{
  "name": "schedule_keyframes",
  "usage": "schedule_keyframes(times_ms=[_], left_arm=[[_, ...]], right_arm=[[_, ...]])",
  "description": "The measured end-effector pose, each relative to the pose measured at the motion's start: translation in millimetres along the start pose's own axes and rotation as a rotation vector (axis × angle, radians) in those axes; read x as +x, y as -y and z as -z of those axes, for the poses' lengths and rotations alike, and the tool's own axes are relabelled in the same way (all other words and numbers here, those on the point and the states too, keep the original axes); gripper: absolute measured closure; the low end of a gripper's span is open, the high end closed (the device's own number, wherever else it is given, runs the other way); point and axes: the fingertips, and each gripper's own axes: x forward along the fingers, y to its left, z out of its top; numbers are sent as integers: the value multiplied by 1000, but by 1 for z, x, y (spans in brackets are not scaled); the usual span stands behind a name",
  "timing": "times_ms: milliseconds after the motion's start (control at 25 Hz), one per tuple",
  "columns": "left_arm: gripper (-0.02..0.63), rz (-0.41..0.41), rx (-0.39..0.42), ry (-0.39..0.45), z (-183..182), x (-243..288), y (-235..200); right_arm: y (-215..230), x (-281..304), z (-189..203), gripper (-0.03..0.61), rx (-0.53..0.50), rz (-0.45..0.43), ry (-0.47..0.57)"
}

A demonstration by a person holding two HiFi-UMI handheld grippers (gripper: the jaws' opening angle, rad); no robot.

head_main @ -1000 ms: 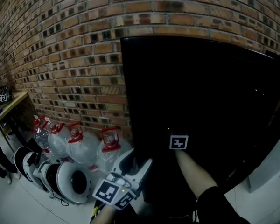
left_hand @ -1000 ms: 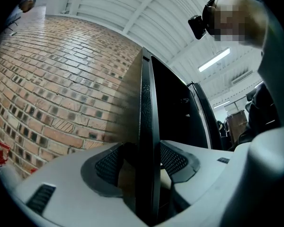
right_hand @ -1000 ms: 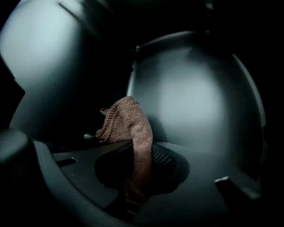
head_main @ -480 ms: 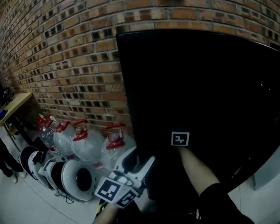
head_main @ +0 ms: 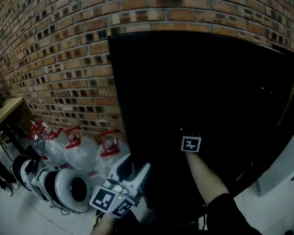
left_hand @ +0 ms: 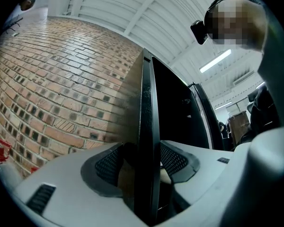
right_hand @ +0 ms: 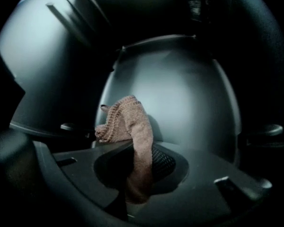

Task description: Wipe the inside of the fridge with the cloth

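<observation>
While the black fridge (head_main: 210, 97) stands against the brick wall (head_main: 54, 58), the left gripper (left_hand: 149, 169) is clamped on the thin edge of its door (left_hand: 148, 103). The left gripper view shows that edge head-on, a dark upright strip running between the two jaws, with a ribbed pad pressed to each side. In the head view this gripper sits low at the fridge's left side, its marker cube turned toward the camera.

Over on the other side, the right gripper (right_hand: 139, 167) is deep in the dark interior. From above, only its marker cube and the bare forearm (head_main: 203, 175) behind it show. Its own view tells the rest: the jaws are closed on the cloth (right_hand: 132, 131), a brown knitted piece pinched at its lower end. The upper part stands up and flops over to the left. Behind it curves a pale grey inner wall (right_hand: 180, 93) of the fridge; it's hard to say whether the cloth touches it.

Down on the floor to the left of the fridge, clear water jugs (head_main: 83, 151) with red tops line up along the wall.
</observation>
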Motion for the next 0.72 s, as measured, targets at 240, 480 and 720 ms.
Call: schedule_keyframes(times_ms=[240, 480, 720], left_arm=[[370, -7, -7, 6, -1, 0, -1], [370, -6, -12, 6, 0, 1, 1], [370, -9, -14, 10, 0, 2, 1]], right_arm=[[43, -11, 4, 503, 11, 79, -28], [80, -22, 11, 503, 22, 165, -49], [111, -31, 20, 503, 77, 284, -88]])
